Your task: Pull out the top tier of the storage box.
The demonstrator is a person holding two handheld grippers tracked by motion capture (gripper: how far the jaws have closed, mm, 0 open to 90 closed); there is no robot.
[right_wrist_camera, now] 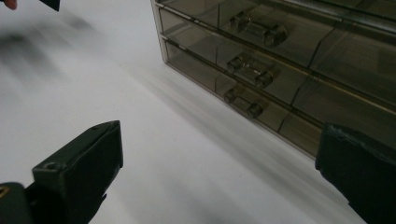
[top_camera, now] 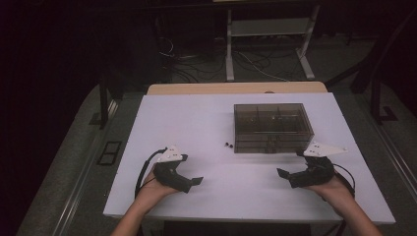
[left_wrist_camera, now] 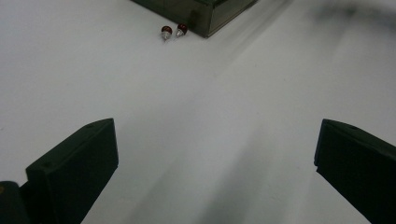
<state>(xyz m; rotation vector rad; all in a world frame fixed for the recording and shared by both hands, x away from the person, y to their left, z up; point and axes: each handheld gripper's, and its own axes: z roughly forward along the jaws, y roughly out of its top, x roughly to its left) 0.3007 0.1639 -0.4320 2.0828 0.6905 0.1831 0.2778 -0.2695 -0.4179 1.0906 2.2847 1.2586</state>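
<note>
Resting spot: left gripper (top_camera: 195, 181) and right gripper (top_camera: 282, 173) sit low on the white table (top_camera: 196, 118), well apart.
Jaws: both pairs spread wide, empty.
Drawer box: smoky clear organiser (top_camera: 273, 127) right of centre, long axis across the table, drawer handles (right_wrist_camera: 252, 70) facing the person.
Beads: two small red studs (left_wrist_camera: 173, 31) just beside its front left corner, tips pointing toward the left gripper.

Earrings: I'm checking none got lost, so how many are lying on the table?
2. Both earrings lie side by side on the white table, just off the front left corner of the smoky drawer box. More may sit hidden inside its drawers.
</note>
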